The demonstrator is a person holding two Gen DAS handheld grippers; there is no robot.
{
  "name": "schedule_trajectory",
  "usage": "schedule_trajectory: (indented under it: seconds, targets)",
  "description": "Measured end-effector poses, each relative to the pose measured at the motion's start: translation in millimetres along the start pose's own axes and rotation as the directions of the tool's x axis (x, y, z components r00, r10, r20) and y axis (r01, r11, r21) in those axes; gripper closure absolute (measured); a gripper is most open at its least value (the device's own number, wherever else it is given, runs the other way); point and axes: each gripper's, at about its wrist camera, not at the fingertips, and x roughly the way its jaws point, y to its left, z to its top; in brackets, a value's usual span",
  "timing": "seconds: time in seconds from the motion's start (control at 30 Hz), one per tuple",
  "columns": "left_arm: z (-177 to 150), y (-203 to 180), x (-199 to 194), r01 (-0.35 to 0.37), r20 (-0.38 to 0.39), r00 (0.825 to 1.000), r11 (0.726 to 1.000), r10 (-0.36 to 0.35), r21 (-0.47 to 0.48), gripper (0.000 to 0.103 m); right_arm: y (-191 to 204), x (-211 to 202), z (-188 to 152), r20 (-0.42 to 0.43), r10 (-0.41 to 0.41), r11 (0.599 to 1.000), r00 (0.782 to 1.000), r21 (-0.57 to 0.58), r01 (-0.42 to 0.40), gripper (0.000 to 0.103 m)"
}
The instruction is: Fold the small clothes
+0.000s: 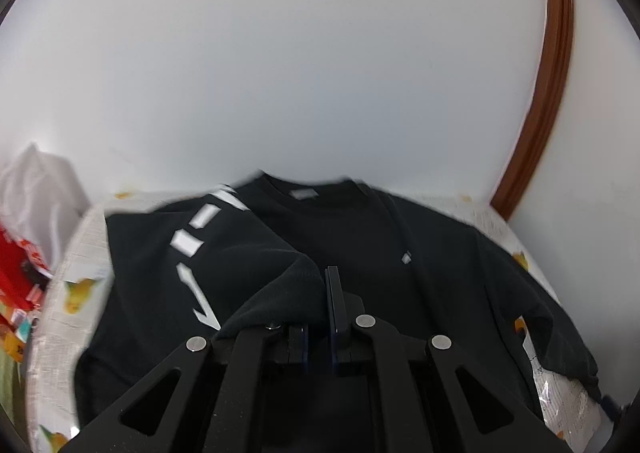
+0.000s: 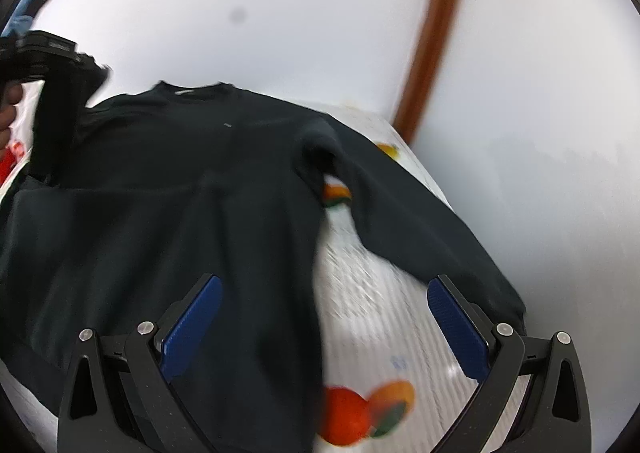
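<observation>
Counter (image 2: 376, 317): pale cloth, printed oranges. Black sweatshirt (image 2: 168, 189): soft knit, spread flat across it, one sleeve lifted. Left gripper (image 1: 326, 293): tilted downward, jaws pinching sleeve fabric. Right gripper (image 2: 324, 317): tilted downward above hem, jaws spread wide, empty.

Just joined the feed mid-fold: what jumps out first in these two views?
A black sweatshirt sprawls over the fruit-print tablecloth. The left gripper is shut on a fold of it, beside white lettering. The right gripper hangs open above the hem and sleeve.
</observation>
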Motion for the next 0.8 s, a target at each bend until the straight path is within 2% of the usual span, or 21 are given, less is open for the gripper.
schedule_trajectory:
  seconds: [0.17, 0.23, 0.27, 0.3, 0.37, 0.43, 0.47, 0.6, 0.67, 0.8]
  targets:
    - [-10.2, -21.3, 38.3, 0.008, -0.094, 0.996, 1.0, -0.007, 0.006, 0.095, -30.4, 3.8, -25.7, -0.04, 0.017, 0.995, 0.999, 0.095, -0.013, 0.002]
    - [-13.8, -22.7, 41.1, 0.035, -0.119, 0.992, 0.999, -0.036, -0.006, 0.087, -33.6, 5.7, -28.8, -0.048, 0.016, 0.995, 0.999, 0.103, -0.011, 0.002]
    - [-15.2, -24.0, 39.3, 0.048, -0.126, 0.991, 0.999, -0.049, -0.004, 0.073, -33.6, 7.0, -29.0, -0.049, 0.013, 0.995, 0.999, 0.101, -0.008, 0.002]
    - [-16.4, -26.1, 35.5, 0.059, -0.126, 0.99, 0.998, -0.058, 0.005, 0.053, -32.4, 9.0, -27.3, -0.051, 0.012, 0.995, 0.999, 0.097, -0.007, 0.002]
    - [-18.4, -32.0, 17.8, 0.087, -0.095, 0.992, 0.995, -0.083, 0.038, 0.031, -26.0, 12.8, -21.9, -0.048, 0.012, 0.997, 0.999, 0.083, -0.008, 0.002]
    - [-19.5, -41.8, -6.7, 0.136, -0.057, 0.99, 0.988, -0.132, 0.078, 0.029, -16.1, 11.2, -14.3, -0.031, 0.014, 0.998, 0.999, 0.066, -0.012, 0.002]
    - [-20.0, -43.9, -18.1, 0.16, -0.048, 0.987, 0.983, -0.156, 0.091, 0.023, -11.0, 9.4, -10.7, -0.021, 0.018, 0.998, 1.0, 0.059, -0.017, 0.002]
    - [-21.0, -41.3, -74.0, 0.257, 0.018, 0.965, 0.958, -0.261, 0.127, 0.011, 15.5, -3.2, 4.9, 0.004, 0.048, 0.998, 0.999, 0.04, -0.048, 0.002]
    - [-24.1, -33.5, -100.1, 0.244, 0.052, 0.966, 0.956, -0.255, 0.162, 0.008, 30.4, -12.4, 12.2, 0.019, 0.066, 0.997, 0.998, 0.027, -0.067, 0.002]
    - [-38.8, 3.4, -127.8, 0.131, 0.08, 0.986, 0.972, -0.148, 0.194, 0.008, 66.8, -30.1, 26.4, 0.054, 0.053, 0.997, 0.997, -0.055, -0.05, 0.002]
